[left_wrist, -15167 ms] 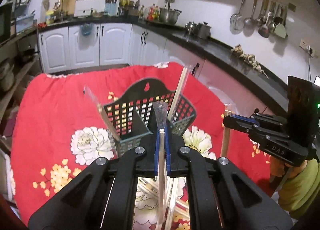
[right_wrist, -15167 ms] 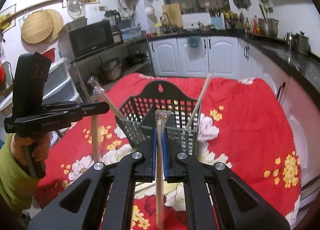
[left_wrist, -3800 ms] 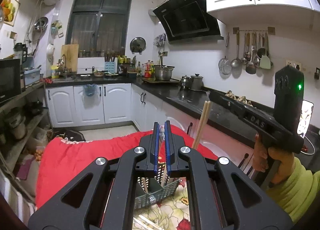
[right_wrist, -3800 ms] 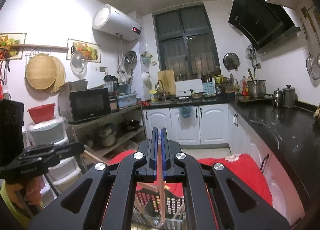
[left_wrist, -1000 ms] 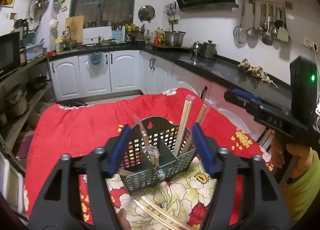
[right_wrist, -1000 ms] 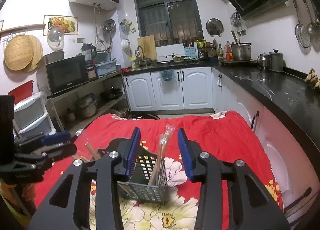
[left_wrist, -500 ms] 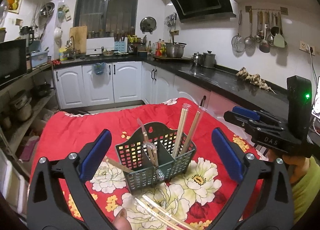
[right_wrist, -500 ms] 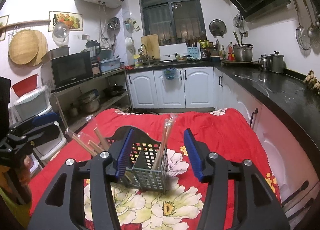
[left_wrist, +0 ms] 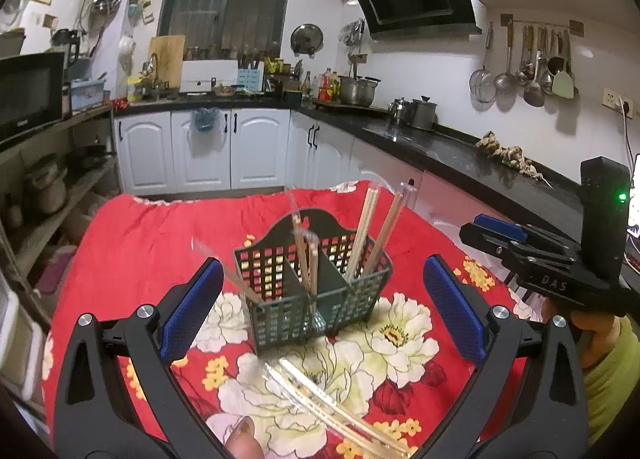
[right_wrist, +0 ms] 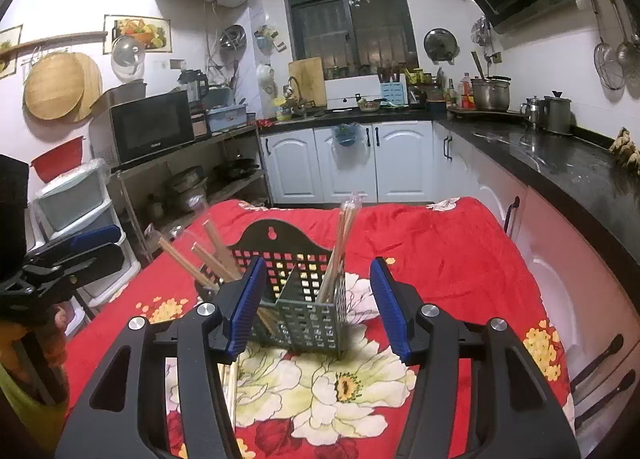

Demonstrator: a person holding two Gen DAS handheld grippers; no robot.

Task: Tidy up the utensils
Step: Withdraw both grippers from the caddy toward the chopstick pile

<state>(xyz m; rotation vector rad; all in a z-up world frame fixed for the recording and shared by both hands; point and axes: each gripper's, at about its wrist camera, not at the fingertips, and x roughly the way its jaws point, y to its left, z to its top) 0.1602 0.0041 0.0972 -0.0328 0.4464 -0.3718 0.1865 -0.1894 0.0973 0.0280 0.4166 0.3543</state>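
Left wrist view: the left gripper [left_wrist: 320, 299] hung wide apart, empty, over the grey basket [left_wrist: 312, 295] on the red floral cloth [left_wrist: 132, 235]; wrapped chopsticks [left_wrist: 362, 235] leaned inside, more lay near [left_wrist: 320, 391].

Right wrist view: the right gripper [right_wrist: 318, 303] gaped too, framing the basket [right_wrist: 308, 311].

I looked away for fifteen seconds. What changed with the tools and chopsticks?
Both tools, left and right, let go of their wrapped chopsticks, which now stand in the basket, and opened wide. The basket stays on the red cloth; loose chopsticks remain in front.
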